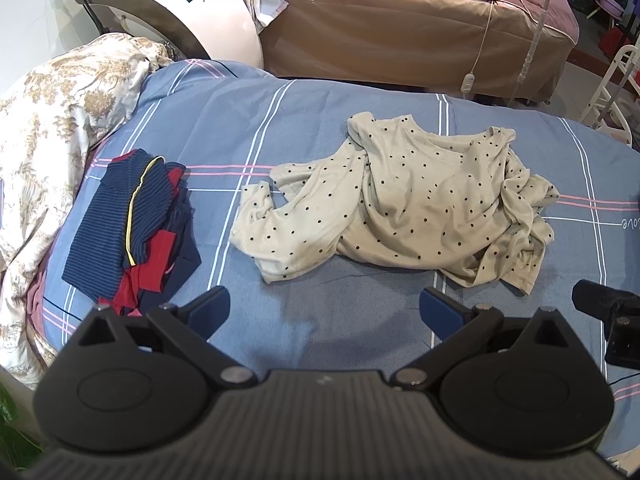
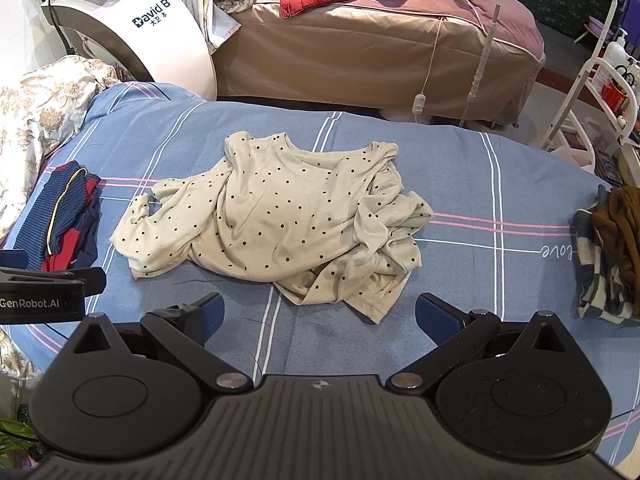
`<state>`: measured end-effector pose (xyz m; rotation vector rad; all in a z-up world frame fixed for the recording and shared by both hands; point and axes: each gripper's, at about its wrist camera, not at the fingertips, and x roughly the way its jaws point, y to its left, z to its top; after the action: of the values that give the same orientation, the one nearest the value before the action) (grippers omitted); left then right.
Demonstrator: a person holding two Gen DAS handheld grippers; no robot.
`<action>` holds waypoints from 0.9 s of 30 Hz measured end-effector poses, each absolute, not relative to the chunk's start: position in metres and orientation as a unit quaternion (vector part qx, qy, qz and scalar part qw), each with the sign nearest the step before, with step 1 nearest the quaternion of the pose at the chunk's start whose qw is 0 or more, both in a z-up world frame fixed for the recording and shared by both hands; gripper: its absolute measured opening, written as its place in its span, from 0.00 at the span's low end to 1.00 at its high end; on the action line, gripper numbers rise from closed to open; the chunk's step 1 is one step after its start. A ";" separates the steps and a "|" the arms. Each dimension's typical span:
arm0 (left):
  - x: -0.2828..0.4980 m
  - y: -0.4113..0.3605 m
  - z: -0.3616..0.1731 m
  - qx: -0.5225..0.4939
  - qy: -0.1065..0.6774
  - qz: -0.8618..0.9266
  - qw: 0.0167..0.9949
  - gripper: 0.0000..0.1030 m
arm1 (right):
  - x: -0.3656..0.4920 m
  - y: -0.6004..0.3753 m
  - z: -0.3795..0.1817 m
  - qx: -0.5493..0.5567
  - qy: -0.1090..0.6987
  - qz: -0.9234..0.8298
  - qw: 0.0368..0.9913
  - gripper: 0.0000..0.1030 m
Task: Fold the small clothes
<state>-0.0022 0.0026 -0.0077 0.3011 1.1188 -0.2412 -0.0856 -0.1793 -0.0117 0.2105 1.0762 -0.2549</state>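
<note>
Both wrist cams looked fwd and down over a blue plaid bedsheet (image 1: pixel 320 120), from near its front edge. Left view sat further left; right view further right. Both shared the crumpled beige polka-dot shirt (image 1: pixel 420 200) (image 2: pixel 280 216), mid-distance, and the white curved machine (image 1: pixel 192 8) behind.

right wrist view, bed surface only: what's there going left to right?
Floral quilt → navy-and-red folded stack → crumpled polka-dot shirt → brown and checked clothes pile, all on the blue plaid sheet. Both grippers open, holding nothing.
</note>
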 end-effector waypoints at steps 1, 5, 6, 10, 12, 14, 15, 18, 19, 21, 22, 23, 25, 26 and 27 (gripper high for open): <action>-0.002 0.003 -0.008 0.142 0.527 -0.114 0.830 1.00 | -0.086 -0.179 -0.012 0.100 0.510 -0.121 0.846 1.00; -0.002 0.003 -0.008 0.142 0.527 -0.113 0.830 1.00 | -0.086 -0.180 -0.012 0.101 0.510 -0.121 0.845 1.00; -0.002 0.003 -0.008 0.141 0.528 -0.113 0.830 1.00 | -0.086 -0.180 -0.012 0.101 0.510 -0.121 0.846 1.00; -0.002 0.003 -0.008 0.142 0.527 -0.114 0.830 1.00 | -0.087 -0.179 -0.012 0.101 0.510 -0.121 0.845 1.00; -0.002 0.003 -0.008 0.142 0.528 -0.114 0.829 1.00 | -0.088 -0.179 -0.013 0.101 0.511 -0.121 0.845 1.00; -0.005 0.004 -0.009 0.142 0.528 -0.112 0.830 1.00 | -0.088 -0.179 -0.013 0.101 0.511 -0.120 0.845 1.00; -0.009 0.004 -0.012 0.142 0.528 -0.111 0.830 1.00 | -0.088 -0.179 -0.013 0.101 0.511 -0.119 0.845 1.00; -0.012 0.004 -0.014 0.142 0.530 -0.109 0.829 1.00 | -0.089 -0.178 -0.014 0.103 0.512 -0.117 0.845 1.00; -0.012 0.004 -0.014 0.141 0.531 -0.108 0.829 1.00 | -0.088 -0.180 -0.014 0.104 0.513 -0.116 0.844 1.00; -0.012 0.004 -0.014 0.142 0.533 -0.107 0.827 1.00 | -0.088 -0.182 -0.014 0.105 0.514 -0.115 0.844 1.00; -0.011 0.003 -0.014 0.142 0.534 -0.106 0.827 1.00 | -0.088 -0.182 -0.015 0.105 0.515 -0.113 0.843 1.00; -0.012 0.003 -0.014 0.142 0.535 -0.106 0.826 1.00 | -0.088 -0.182 -0.016 0.106 0.515 -0.113 0.843 1.00; -0.010 0.002 -0.014 0.142 0.538 -0.105 0.824 1.00 | -0.088 -0.183 -0.017 0.108 0.516 -0.110 0.843 1.00; -0.009 0.002 -0.015 0.143 0.540 -0.105 0.823 1.00 | -0.087 -0.184 -0.018 0.109 0.517 -0.108 0.842 1.00; -0.010 0.002 -0.017 0.144 0.541 -0.104 0.822 1.00 | -0.088 -0.185 -0.019 0.112 0.517 -0.107 0.842 1.00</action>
<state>-0.0095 0.0016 -0.0166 0.3067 1.1519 -0.2218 -0.0876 -0.1848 -0.0193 0.2356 1.0914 -0.2260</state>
